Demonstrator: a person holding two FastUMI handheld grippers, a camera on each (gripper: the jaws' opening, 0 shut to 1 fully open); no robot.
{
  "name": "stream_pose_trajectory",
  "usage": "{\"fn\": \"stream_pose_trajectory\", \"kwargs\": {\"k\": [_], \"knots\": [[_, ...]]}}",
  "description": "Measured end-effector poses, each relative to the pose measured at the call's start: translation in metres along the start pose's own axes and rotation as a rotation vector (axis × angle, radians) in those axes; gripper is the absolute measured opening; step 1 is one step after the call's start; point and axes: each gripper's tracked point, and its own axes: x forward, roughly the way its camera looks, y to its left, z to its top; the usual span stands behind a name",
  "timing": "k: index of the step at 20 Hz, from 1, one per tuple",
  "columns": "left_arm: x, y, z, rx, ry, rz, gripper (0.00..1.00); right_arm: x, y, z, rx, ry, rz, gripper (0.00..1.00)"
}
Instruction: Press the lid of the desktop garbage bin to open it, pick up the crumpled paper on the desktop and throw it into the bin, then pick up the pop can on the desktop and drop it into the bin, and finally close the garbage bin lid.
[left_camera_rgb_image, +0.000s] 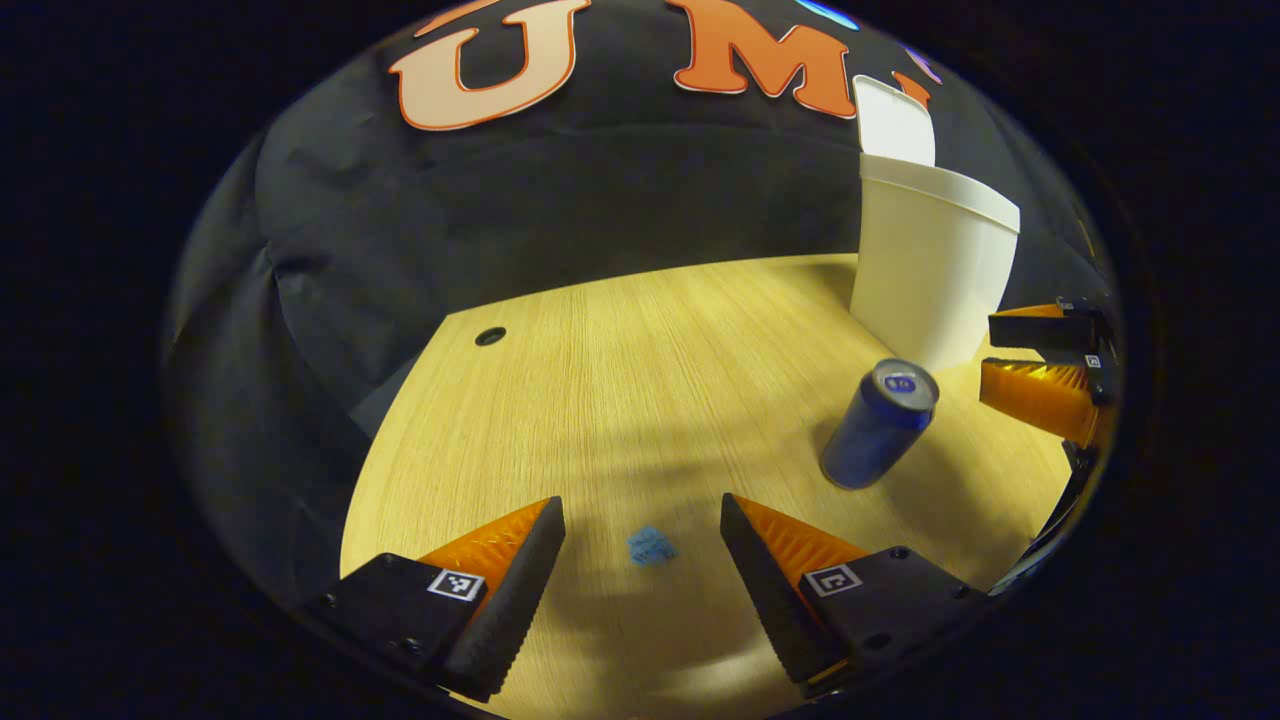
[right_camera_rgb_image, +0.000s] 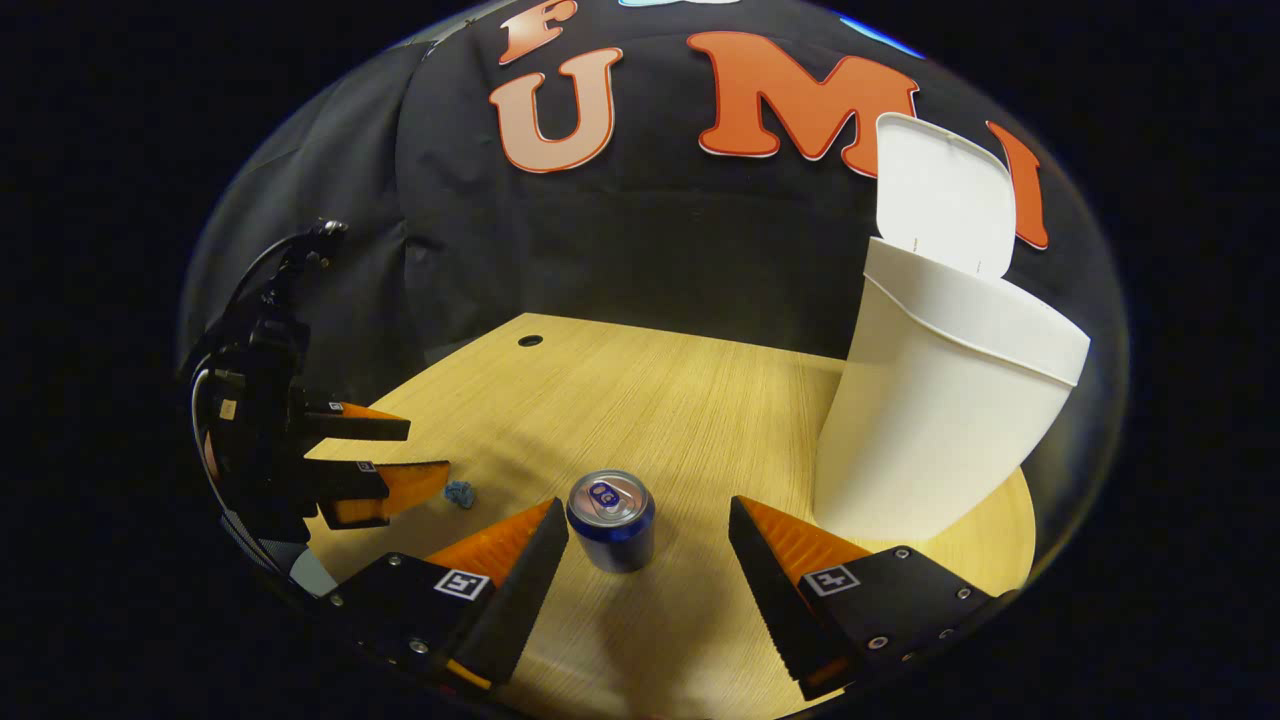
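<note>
A small blue crumpled paper (left_camera_rgb_image: 651, 546) lies on the wooden desktop (left_camera_rgb_image: 640, 380), just ahead of my left gripper (left_camera_rgb_image: 641, 503) and between its open fingers, untouched. The blue pop can (right_camera_rgb_image: 612, 520) stands upright between the fingertips of my right gripper (right_camera_rgb_image: 646, 503), whose jaws are spread wider than the can. To the right, the white garbage bin (right_camera_rgb_image: 940, 420) has its lid (right_camera_rgb_image: 940, 195) raised. The left gripper view has the can (left_camera_rgb_image: 880, 425) and bin (left_camera_rgb_image: 930, 270) at the right, with my right gripper (left_camera_rgb_image: 988, 358) beside them. In the right gripper view, the left gripper (right_camera_rgb_image: 428, 450) hovers by the paper (right_camera_rgb_image: 460, 493).
A round cable hole (right_camera_rgb_image: 530, 341) sits near the desk's far left corner. The black cloth wall closes off the back. The desk's rounded front edge runs close below the bin. Bare wood stretches between the can and the far edge.
</note>
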Motion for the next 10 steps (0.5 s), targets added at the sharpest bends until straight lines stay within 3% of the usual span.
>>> {"fn": "stream_pose_trajectory", "kwargs": {"k": [10], "knots": [[0.038, -0.002, -0.036, -0.012, 0.074, -0.027, 0.98, 0.027, 0.008, -0.031, -0.008, 0.072, -0.010, 0.98]]}}
